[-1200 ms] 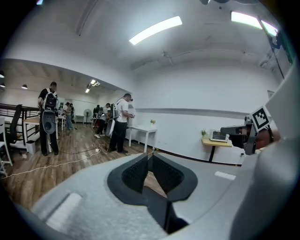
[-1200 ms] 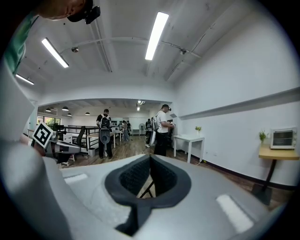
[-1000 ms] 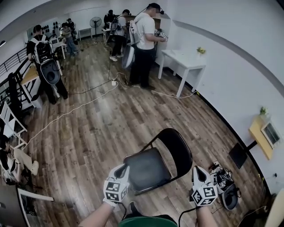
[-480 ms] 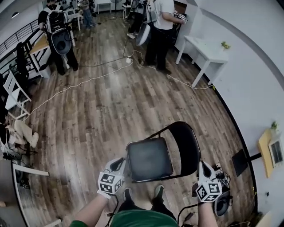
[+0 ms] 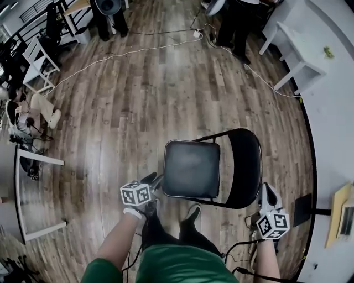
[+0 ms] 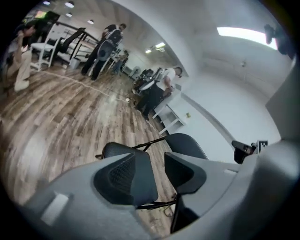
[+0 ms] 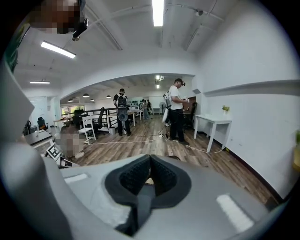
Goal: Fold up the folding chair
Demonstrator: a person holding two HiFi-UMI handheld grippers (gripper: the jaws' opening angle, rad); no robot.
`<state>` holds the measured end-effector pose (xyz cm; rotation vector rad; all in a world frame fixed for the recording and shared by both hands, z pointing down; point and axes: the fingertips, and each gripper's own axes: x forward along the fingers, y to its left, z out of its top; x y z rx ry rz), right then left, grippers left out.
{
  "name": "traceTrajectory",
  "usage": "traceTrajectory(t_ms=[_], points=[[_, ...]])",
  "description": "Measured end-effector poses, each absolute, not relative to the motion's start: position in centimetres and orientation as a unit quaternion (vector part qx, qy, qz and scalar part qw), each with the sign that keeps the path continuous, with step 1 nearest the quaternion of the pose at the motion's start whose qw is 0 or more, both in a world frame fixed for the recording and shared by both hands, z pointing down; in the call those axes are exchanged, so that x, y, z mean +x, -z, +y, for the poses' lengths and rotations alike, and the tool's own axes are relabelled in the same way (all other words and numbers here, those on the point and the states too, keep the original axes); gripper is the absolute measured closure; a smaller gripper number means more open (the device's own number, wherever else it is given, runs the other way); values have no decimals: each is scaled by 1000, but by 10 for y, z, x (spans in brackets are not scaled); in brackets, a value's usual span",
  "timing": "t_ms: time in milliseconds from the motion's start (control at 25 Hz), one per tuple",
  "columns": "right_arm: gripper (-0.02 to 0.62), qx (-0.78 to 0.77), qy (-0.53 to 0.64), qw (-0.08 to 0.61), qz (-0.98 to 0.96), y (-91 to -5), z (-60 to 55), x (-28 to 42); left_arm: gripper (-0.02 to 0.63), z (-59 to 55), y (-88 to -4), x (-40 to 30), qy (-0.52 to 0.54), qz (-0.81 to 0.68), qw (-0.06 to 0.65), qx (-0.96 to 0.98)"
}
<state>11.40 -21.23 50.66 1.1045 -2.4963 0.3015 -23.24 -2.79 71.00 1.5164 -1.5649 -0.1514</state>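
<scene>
Around me: plank floor, a cable, furniture, people.

A white cable [image 5: 133, 52] snakes over the wood floor [image 5: 138, 110] ahead of me. A white table [image 5: 298, 47] stands against the wall to my right, and a white chair [image 5: 38, 58] sits far to my left. One person [image 7: 176, 110] stands near the table, another [image 7: 122, 110] further off, under a ceiling strip light [image 7: 158, 11].

Shows left gripper [image 5: 155, 180] dropped and rolled, now at 8 o'clock of the seat [image 5: 191, 169], near its corner, with jaws just opened and nothing gripped between them. Shows right gripper [image 5: 267, 191] brought down beside the backrest [image 5: 246, 166], at its 4 o'clock. Views the chair [image 5: 213, 166] from more directly overhead, near frame centre rather than toward 6 o'clock; crops standing people [image 5: 108, 14] at 12 o'clock to legs only.
</scene>
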Motion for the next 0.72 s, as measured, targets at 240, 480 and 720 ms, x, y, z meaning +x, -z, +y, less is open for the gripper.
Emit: traceTrajectory(t_ms=[240,480,720], points=[[592,354,-94,245,-897,-532,-234,124,364,-6,-788,-218,95,-639,528,551],[592,353,-92,280,-888,-560,-245,118,355,2,-866,-231,73,-613,567,546],[589,393,-94,308,-861,-594,-236,107,303,7,-945,-241,37,-560,603,567]])
